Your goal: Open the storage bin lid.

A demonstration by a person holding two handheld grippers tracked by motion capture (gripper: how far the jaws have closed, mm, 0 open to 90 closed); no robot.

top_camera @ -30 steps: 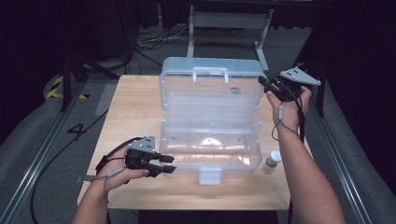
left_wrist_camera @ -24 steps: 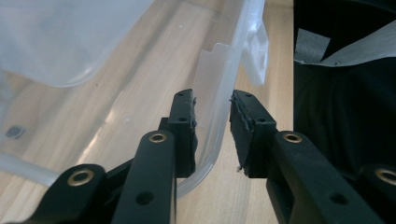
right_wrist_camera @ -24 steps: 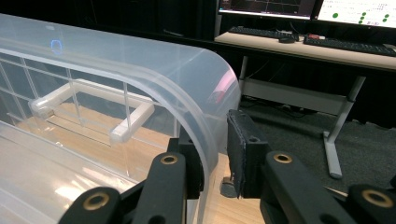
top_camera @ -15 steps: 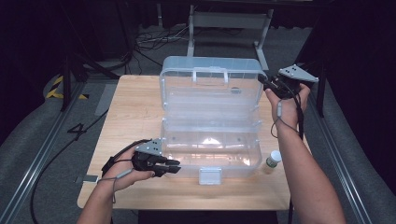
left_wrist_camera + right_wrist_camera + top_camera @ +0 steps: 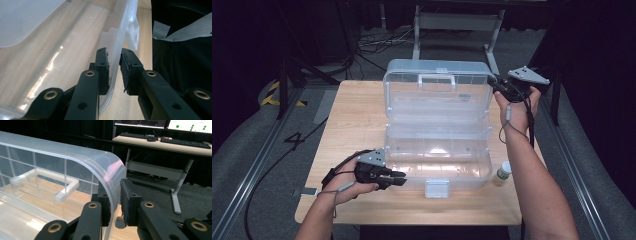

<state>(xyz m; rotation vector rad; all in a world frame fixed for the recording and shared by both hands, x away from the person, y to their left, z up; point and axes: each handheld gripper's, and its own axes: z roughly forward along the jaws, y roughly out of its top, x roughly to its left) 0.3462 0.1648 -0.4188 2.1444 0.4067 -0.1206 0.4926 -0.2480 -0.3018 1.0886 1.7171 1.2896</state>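
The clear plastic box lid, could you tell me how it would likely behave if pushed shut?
The lid probably swings easily: it looks thin, empty and light. Its thin wall may flex between the right gripper pads. The smooth plastic could slip.

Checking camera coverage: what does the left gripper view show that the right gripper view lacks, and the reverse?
Left gripper view: the left gripper's jaws, just closing, pinch the box's front wall, with the latch and floor tape beyond. Right gripper view: the right gripper's jaws, closing slightly further, clamp the lid corner near its handle; a desk with keyboards stands behind. Shared: clear plastic, wooden table.
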